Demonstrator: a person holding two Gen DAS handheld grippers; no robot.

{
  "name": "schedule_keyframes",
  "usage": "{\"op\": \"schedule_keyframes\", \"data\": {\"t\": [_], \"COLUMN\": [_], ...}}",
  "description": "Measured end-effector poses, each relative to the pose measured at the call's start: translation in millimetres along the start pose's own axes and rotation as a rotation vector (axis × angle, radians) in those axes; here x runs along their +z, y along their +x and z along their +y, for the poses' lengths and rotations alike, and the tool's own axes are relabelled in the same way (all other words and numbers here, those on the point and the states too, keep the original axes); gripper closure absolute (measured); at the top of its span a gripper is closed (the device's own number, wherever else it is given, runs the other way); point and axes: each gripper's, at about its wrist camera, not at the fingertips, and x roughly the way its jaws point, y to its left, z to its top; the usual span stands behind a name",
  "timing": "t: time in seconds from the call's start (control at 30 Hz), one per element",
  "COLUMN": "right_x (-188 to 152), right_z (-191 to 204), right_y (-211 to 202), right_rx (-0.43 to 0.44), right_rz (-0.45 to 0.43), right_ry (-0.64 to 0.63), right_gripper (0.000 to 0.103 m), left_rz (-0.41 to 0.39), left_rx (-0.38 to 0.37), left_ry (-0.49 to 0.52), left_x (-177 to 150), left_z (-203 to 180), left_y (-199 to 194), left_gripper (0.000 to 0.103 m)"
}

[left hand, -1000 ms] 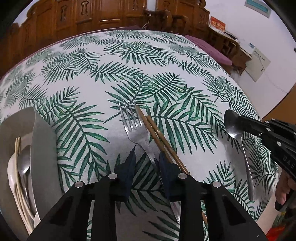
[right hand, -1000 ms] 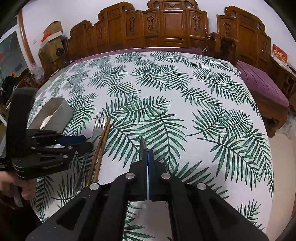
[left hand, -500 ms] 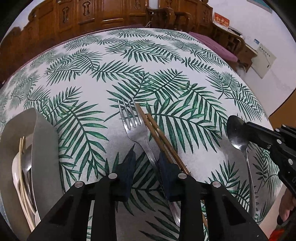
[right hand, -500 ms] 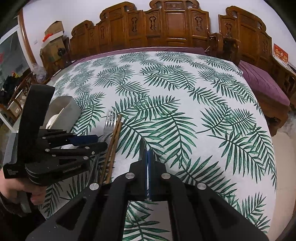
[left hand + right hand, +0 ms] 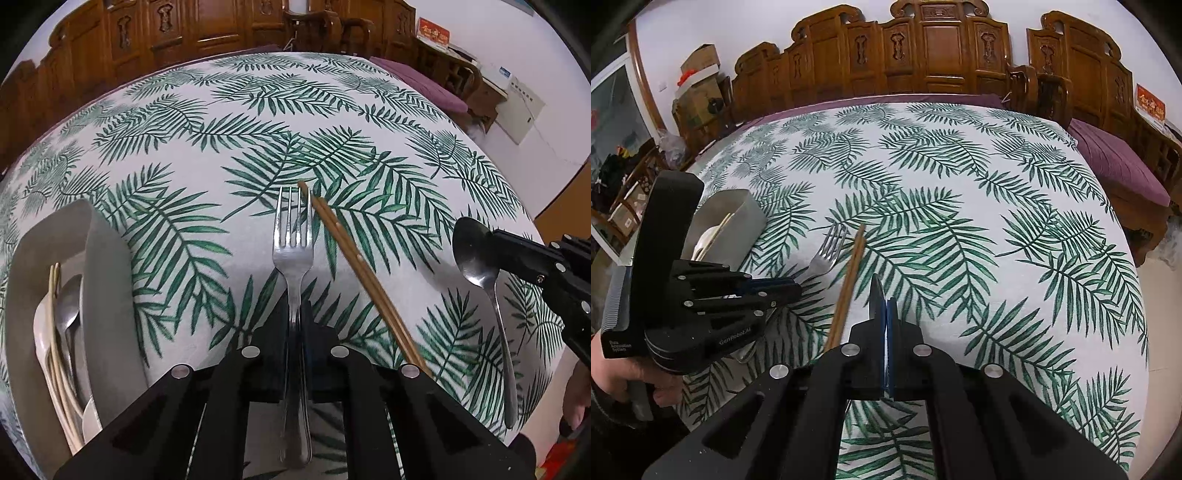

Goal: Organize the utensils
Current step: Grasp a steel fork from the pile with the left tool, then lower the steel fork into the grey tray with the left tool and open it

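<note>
A steel fork [image 5: 293, 254] lies tines away on the leaf-print tablecloth. My left gripper [image 5: 295, 314] has its jaws closing, and its pads press on the fork's handle. Two brown chopsticks [image 5: 351, 258] lie just to the right of the fork. My right gripper [image 5: 886, 306] is shut on a steel spoon [image 5: 476, 254] near its bowl, and the handle hangs down. In the right wrist view the fork [image 5: 829, 251], the chopsticks [image 5: 849, 280], the spoon's bowl edge [image 5: 876, 295] and the left gripper [image 5: 790, 290] all show.
A grey utensil holder [image 5: 103, 295] stands at the left with a spoon, a pale utensil and chopsticks inside; it also appears in the right wrist view [image 5: 746, 221]. Carved wooden chairs ring the table's far side. A person's hand [image 5: 613, 373] grips the left tool.
The left jaws have closed on the fork's handle. The fork has swung straight and away from the chopsticks. The right gripper with the spoon has drifted slightly.
</note>
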Motion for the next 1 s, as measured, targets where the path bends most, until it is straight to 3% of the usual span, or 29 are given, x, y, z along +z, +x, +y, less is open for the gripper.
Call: {"op": "schedule_keyframes", "data": {"t": [0.5, 1.0], "right_x": [15.0, 37.2], "right_z": [33.1, 81.4], "right_y": [-17.5, -6.5], "right_rx": [0.003, 0.035], "right_rz": [-0.032, -0.049], "right_ry": [-0.04, -0.075], "right_gripper": [0.101, 0.101], "left_rz": [-0.094, -0.202], "left_rx": [-0.013, -0.03], "left_ry": [0.004, -0.043], "left_x": [-4.4, -20.8], "left_z": [22.5, 79.6], "left_y": [-58.9, -121.9], "left_gripper": [0.097, 0.097]}}
